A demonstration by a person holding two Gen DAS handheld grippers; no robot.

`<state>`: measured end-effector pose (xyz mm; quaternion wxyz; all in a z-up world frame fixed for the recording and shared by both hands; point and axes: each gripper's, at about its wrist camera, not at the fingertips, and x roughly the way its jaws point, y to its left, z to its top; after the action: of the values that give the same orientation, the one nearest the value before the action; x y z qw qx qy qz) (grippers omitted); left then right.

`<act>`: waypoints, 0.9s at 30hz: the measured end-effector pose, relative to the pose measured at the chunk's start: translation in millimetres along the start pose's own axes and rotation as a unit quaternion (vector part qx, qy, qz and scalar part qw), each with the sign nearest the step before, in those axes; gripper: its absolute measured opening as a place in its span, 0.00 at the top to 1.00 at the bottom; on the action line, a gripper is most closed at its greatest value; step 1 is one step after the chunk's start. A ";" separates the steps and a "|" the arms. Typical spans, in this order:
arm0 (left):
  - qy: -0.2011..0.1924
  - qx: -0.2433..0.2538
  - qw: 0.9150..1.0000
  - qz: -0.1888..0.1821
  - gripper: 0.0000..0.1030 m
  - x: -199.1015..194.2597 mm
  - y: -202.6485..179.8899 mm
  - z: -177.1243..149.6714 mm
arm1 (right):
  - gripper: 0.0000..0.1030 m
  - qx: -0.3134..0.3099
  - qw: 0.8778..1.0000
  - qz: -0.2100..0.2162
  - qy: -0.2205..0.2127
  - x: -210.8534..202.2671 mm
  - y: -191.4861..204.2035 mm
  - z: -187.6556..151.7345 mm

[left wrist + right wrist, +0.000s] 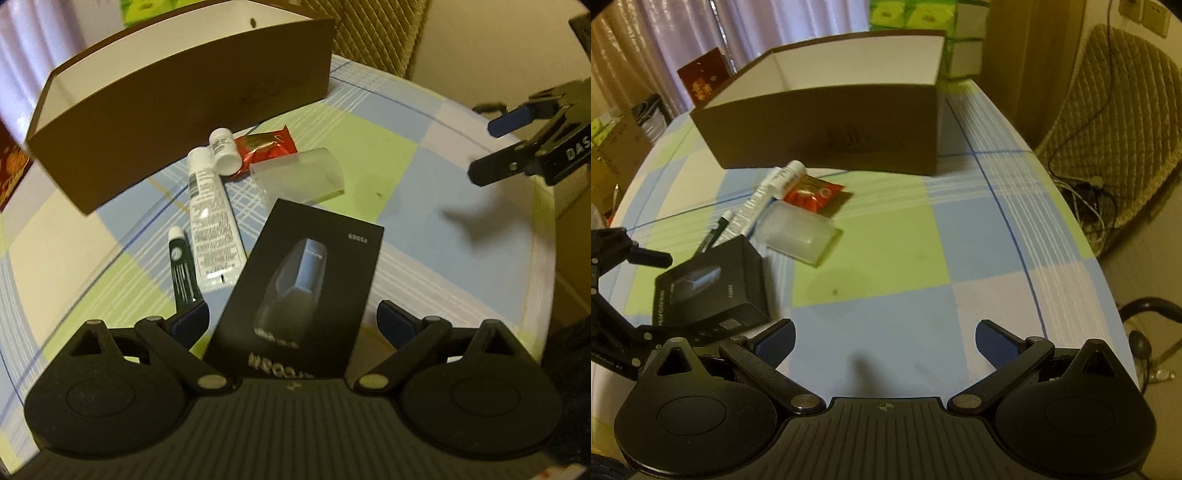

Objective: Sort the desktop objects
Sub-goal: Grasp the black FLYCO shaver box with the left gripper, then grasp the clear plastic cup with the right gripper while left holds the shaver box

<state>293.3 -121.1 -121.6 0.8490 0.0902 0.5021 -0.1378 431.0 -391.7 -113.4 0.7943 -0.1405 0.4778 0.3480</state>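
Curtains (665, 48) behind, quilted chair (1115, 122) rt, cables (1086, 195) on floor.

Left gripper (293, 325): jaws wide apart, low over the table, blue-padded fingers (397, 322) not in contact with anything. Right gripper (884, 341): jaws also spread wide, nothing between them, held clear above the surface. The two sit near each other, side by side.

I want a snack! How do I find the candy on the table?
Find the big brown cardboard box on the checked tablecloth. Just in front of it lies a little pile of things; the shiny red snack wrapper sits between a small white bottle and a frosted plastic case. It's the only red one.
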 end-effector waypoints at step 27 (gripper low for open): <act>0.022 -0.246 0.965 0.089 0.25 -34.2 30.5 -85.1 | 0.02 -0.034 0.998 0.046 0.038 42.4 36.5 11.6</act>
<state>217.1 -62.5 -131.9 0.8429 -0.0741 0.5286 0.0685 426.4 -341.3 -139.9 0.7534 -0.1585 0.5017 0.3944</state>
